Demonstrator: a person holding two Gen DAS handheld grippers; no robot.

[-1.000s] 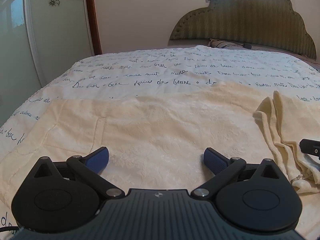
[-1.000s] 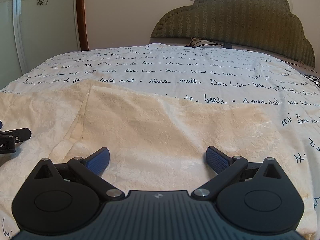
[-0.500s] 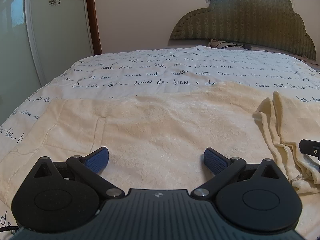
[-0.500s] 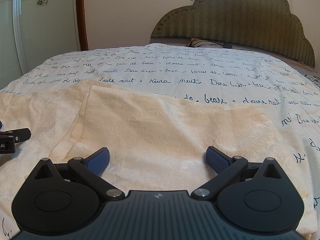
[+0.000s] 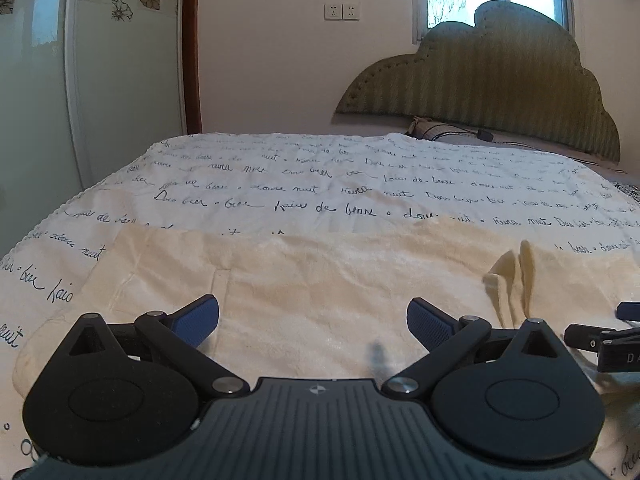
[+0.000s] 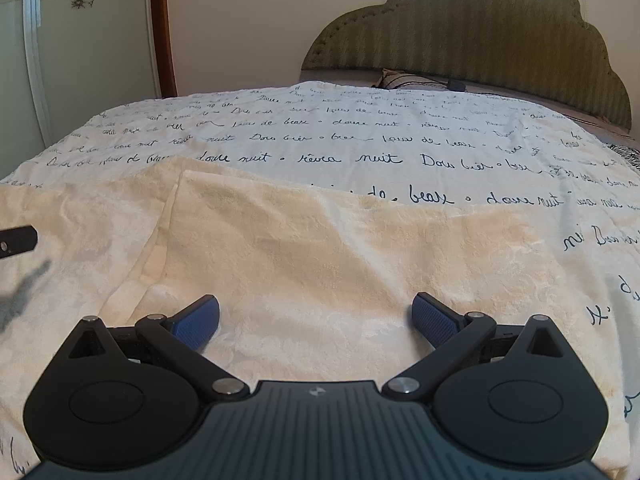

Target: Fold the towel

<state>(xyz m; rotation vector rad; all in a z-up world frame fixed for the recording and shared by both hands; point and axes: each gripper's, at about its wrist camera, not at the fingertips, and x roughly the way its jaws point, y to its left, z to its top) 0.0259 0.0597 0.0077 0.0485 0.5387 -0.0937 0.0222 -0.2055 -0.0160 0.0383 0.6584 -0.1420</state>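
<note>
A cream towel [image 5: 320, 280] lies spread across the near part of the bed, with a raised fold [image 5: 516, 280] on its right side in the left wrist view. My left gripper [image 5: 313, 320] hovers open just above the towel, nothing between its blue pads. In the right wrist view the towel [image 6: 340, 248] shows a layered edge [image 6: 168, 232] on the left. My right gripper [image 6: 316, 318] is open over the towel and holds nothing. The tip of the right gripper [image 5: 600, 340] shows at the right edge of the left wrist view; the left gripper's tip [image 6: 18, 240] shows at the left edge of the right wrist view.
A white bedspread [image 5: 320, 184] with dark script covers the bed. A padded green headboard [image 5: 500, 92] and a pillow [image 5: 436, 128] stand at the far end. A glass door with flower stickers [image 5: 80, 80] and a wooden frame [image 5: 192, 48] are on the left.
Both grippers have tilted up and drawn back a little: more wall and window show in the left wrist view. Both grippers stay open. The towel has not moved.
</note>
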